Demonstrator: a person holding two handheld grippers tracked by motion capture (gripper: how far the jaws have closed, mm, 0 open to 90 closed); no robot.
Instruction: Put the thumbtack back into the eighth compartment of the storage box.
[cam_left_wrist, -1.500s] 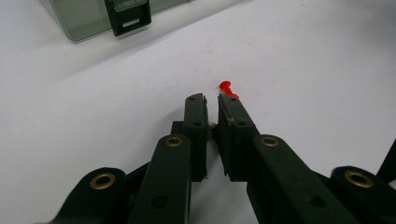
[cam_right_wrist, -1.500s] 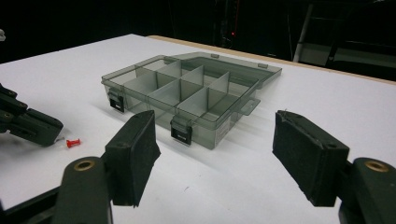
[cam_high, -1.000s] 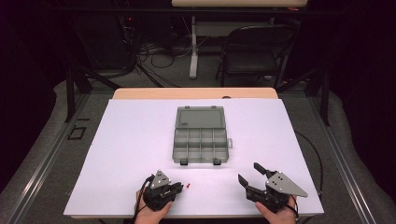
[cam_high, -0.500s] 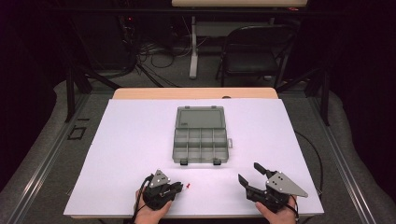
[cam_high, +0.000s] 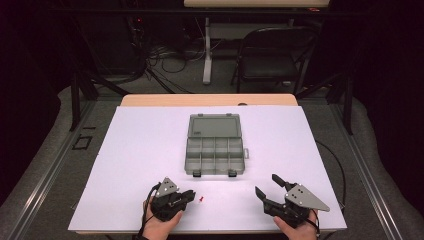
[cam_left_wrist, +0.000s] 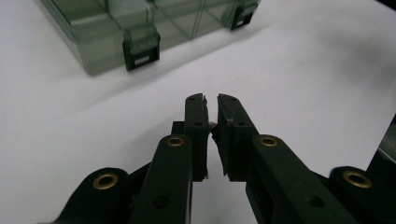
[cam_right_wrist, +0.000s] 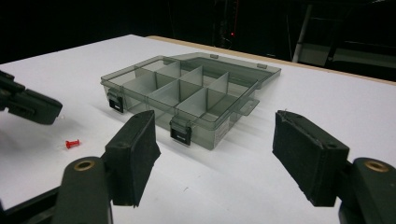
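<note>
Left hand-held gripper (cam_high: 191, 195) beside red pushpin (cam_high: 201, 199)

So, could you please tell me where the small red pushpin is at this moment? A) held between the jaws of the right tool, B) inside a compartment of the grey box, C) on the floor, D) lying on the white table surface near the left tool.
D: the red pushpin lies on the white table, just beside the left tool, outside the open grey box.
</note>
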